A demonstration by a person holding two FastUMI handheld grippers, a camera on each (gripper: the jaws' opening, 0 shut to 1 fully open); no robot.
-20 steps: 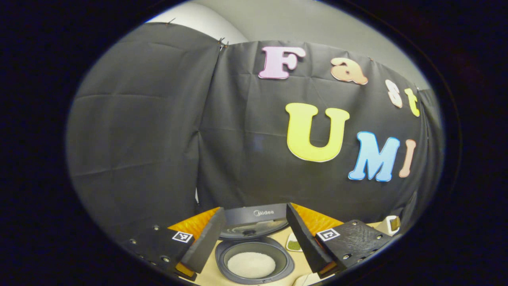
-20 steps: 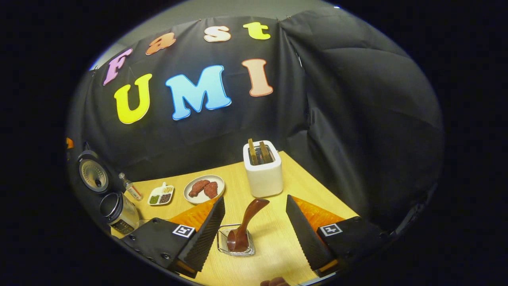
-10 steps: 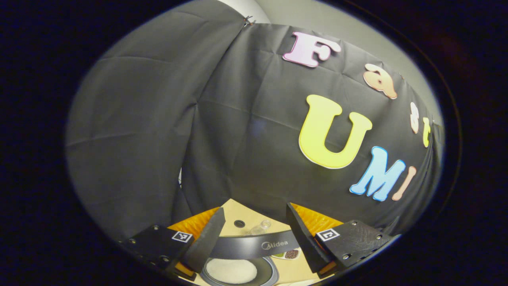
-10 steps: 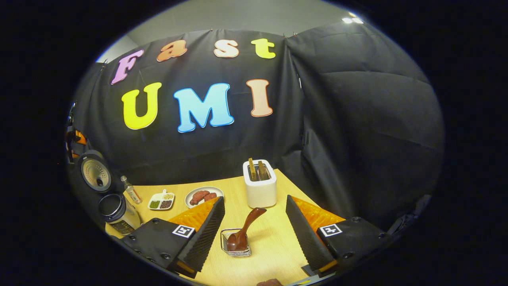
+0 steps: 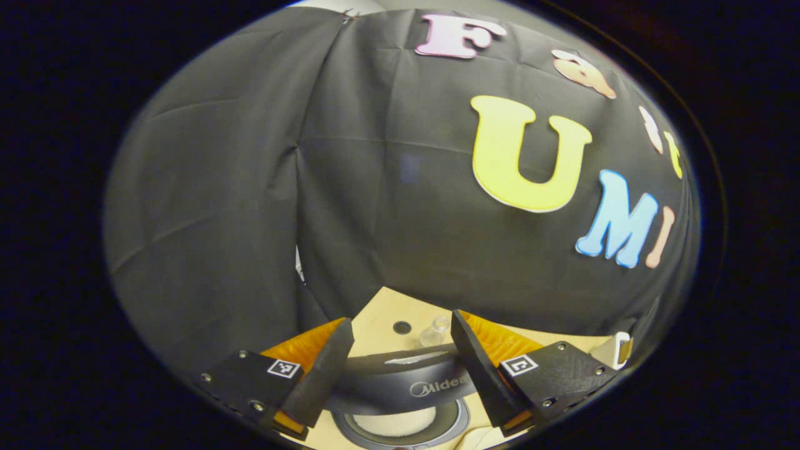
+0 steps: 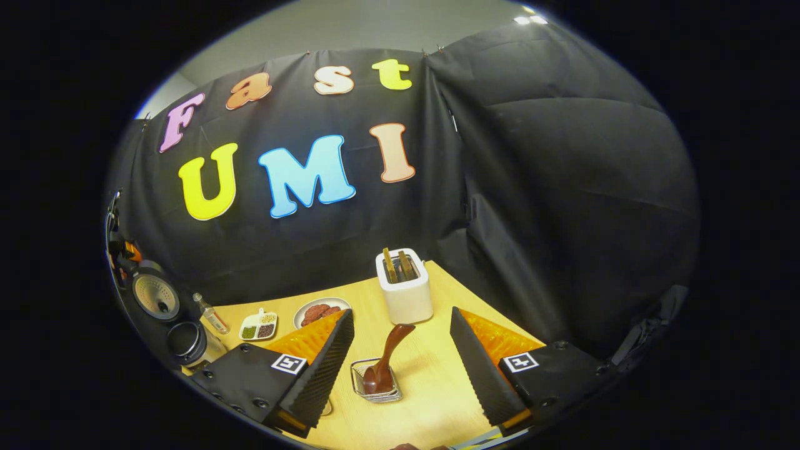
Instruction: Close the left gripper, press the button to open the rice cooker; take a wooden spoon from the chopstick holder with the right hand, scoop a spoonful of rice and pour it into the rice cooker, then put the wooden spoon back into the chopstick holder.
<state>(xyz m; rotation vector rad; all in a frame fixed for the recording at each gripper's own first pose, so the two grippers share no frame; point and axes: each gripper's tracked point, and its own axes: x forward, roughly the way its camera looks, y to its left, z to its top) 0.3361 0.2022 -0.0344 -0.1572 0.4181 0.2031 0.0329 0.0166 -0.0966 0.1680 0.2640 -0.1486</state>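
Two fingers of the right gripper point(image 6: 400, 369) stand spread wide and released, grasping nothing; between them on the table point(image 6: 437, 400) sits one wire chopstick holder point(image 6: 375, 392) with one wooden spoon point(image 6: 385, 367) leaning in it, bowl down, handle tilted up to the right; beyond it stands one white toaster point(image 6: 405, 291) with two slices in its slots; to the left lie one plate point(image 6: 320, 311) with two reddish pieces, one small divided dish point(image 6: 259, 325) and one small bottle point(image 6: 210, 314); at the far left edge stands one rice cooker point(image 6: 187, 342), its lid point(image 6: 157, 296) raised. In the left gripper view, two fingers of the left gripper point(image 5: 400, 369) are likewise parted and empty; between them the cooker's lid edge point(image 5: 400, 382) crosses just above the pot, where white rice point(image 5: 394, 424) shows; behind it stand one bottle point(image 5: 434, 332) and one dark round hole point(image 5: 402, 327) in the table.
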